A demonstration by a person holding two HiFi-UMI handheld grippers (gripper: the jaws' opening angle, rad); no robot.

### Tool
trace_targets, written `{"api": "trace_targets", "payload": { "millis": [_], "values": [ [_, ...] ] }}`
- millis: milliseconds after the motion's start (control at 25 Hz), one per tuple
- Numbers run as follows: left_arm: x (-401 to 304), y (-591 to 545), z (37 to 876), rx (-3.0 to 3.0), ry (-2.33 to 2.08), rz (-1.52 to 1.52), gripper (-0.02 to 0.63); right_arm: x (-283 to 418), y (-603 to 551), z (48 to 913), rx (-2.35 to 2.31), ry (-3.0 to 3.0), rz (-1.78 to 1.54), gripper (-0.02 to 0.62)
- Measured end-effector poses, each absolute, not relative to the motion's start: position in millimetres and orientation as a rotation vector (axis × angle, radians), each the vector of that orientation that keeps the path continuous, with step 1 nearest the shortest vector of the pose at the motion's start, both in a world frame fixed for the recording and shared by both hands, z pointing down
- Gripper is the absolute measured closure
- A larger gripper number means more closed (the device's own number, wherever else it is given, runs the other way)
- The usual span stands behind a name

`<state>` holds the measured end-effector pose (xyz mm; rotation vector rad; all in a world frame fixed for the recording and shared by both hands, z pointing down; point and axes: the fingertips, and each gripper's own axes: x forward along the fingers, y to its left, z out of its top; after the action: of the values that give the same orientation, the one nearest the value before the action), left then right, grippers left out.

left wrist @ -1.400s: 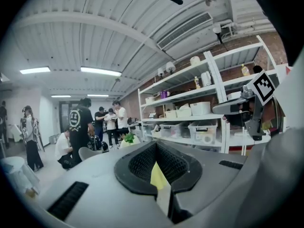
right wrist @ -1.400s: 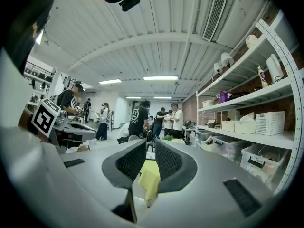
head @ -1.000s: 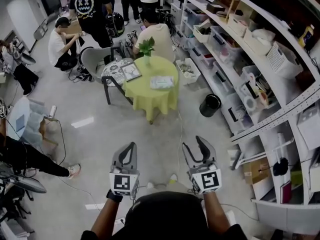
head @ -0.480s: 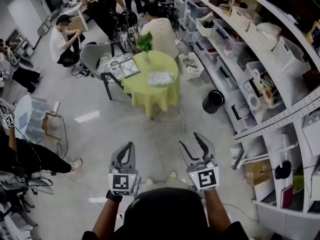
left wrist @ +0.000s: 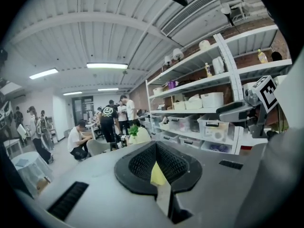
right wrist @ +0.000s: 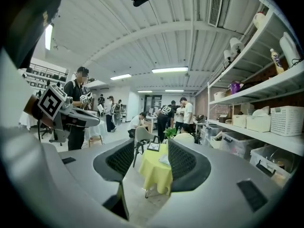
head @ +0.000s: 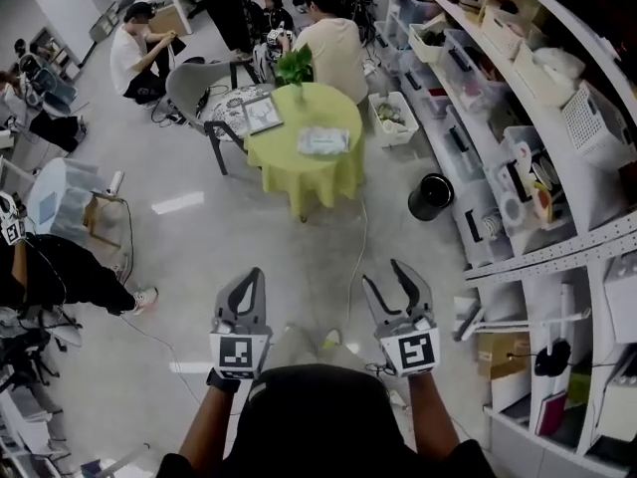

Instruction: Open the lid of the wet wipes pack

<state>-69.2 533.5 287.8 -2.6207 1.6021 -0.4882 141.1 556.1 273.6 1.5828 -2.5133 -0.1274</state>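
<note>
Ahead, a wide stretch of bare grey floor point(head: 289, 257) is crossed only by a thin cable point(head: 355, 247). Beyond it, the near side of the round bench point(head: 289, 162) under yellow cloth is left unobstructed. Free cloth is seen around the wet wipes pack point(head: 323, 140). The right is walled by shelving point(head: 518, 98) and a black bin point(head: 430, 195). The far side is crowded by a grey chair point(head: 194, 93) and a seated person point(head: 333, 48).

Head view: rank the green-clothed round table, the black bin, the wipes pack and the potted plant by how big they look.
1. round table
2. black bin
3. wipes pack and potted plant: these look about alike, so no ranking between them.
</note>
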Motion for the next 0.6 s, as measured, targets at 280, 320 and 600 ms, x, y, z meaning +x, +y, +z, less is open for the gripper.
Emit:
{"api": "trace_targets", "payload": {
  "millis": [280,320,600],
  "values": [
    [-77,514,305,-2.642,1.635,-0.493,0.588,134,536,294,1.513,-2.49,-0.074,0.379],
    [-78,507,306,-2.642,1.632,-0.495,0.588,133,529,296,1.514,-2.485,-0.068,0.38],
    [-80,443,307,-2.663,1.59,-0.464,0.588,128,472,289,1.542,-2.453,-0.125,0.388]
  ]
}}
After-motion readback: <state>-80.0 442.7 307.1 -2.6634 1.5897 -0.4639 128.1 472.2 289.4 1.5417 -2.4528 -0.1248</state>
